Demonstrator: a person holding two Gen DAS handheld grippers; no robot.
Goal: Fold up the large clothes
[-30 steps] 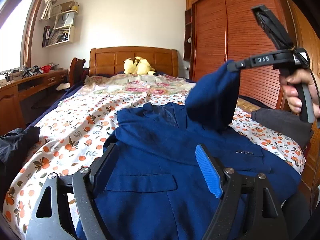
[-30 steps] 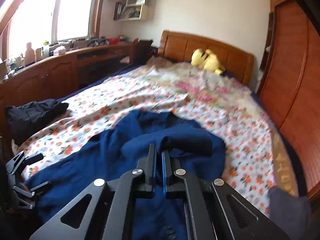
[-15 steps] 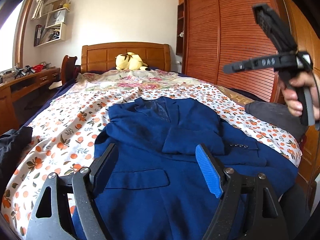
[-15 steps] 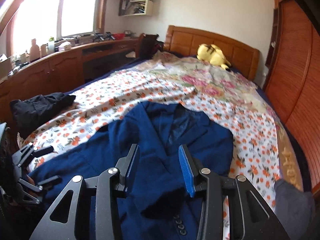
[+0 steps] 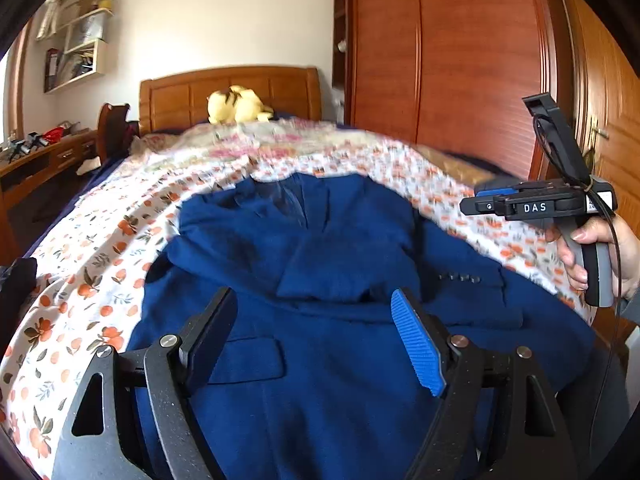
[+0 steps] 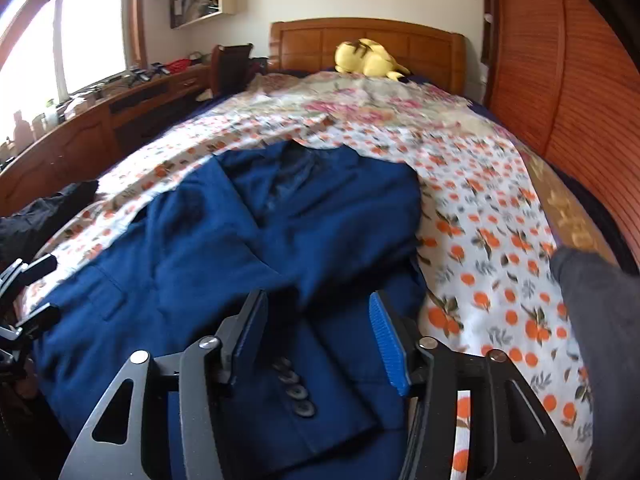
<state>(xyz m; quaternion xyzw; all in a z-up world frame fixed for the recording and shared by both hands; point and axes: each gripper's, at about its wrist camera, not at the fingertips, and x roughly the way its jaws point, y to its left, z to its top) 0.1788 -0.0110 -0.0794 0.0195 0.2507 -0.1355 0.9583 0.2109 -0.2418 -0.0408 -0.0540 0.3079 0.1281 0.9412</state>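
The blue jacket (image 5: 320, 272) is spread front-up across the near end of the bed (image 6: 500, 208), collar toward the headboard, one sleeve (image 6: 352, 368) laid over its chest. That sleeve could slide back off the heavy cloth if the hem is lifted unevenly, and the fold would be lost. The jacket lies just below both open tools: the left gripper (image 5: 316, 336) is held spread above its pocket, the right gripper (image 6: 320, 336) spread above the cuff buttons, nothing pinched.
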